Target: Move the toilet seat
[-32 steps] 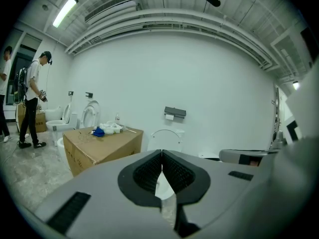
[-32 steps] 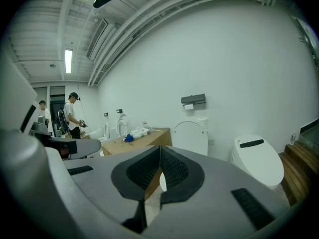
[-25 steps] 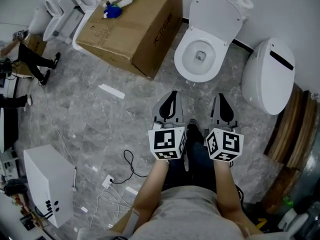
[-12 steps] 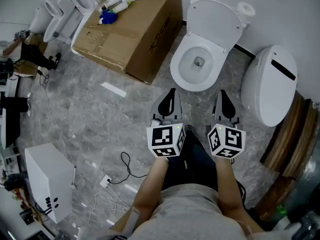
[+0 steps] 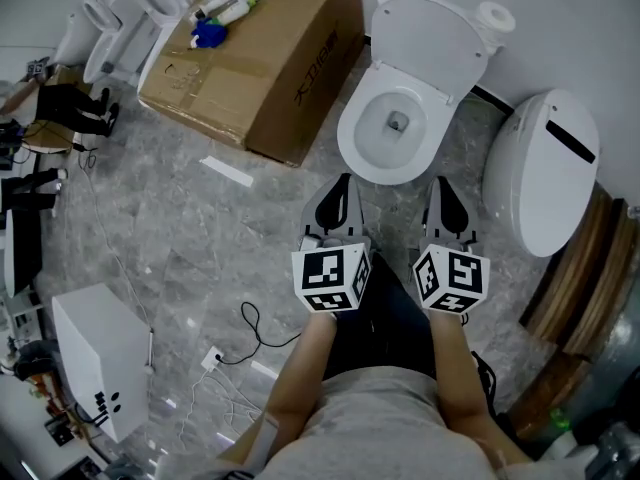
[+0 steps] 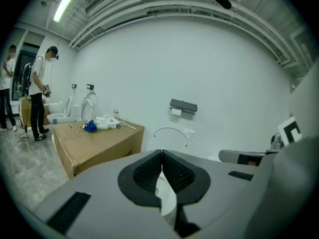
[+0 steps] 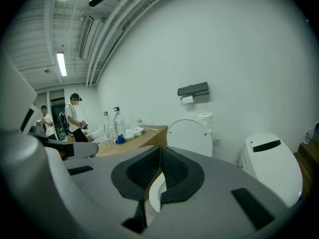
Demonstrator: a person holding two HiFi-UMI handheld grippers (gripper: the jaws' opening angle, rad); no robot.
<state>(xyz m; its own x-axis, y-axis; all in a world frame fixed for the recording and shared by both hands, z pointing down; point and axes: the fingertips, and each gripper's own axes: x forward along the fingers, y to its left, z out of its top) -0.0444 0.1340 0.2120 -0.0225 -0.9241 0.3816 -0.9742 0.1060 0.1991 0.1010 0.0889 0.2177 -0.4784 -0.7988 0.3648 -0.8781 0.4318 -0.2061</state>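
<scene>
left tongs (image 5: 345,179), right tongs (image 5: 440,181) closed near toilet (image 5: 356,140)

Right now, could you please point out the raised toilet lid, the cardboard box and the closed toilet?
raised toilet lid (image 5: 428,36): head view, middle of its inner face.
cardboard box (image 5: 255,66): head view, bare part of the top panel.
closed toilet (image 5: 538,180): head view, middle of its shut lid.

Grey marble flr (image 5: 200,238), white wall (image 6: 224,68), strip light (image 6: 65,5) overhead.
</scene>
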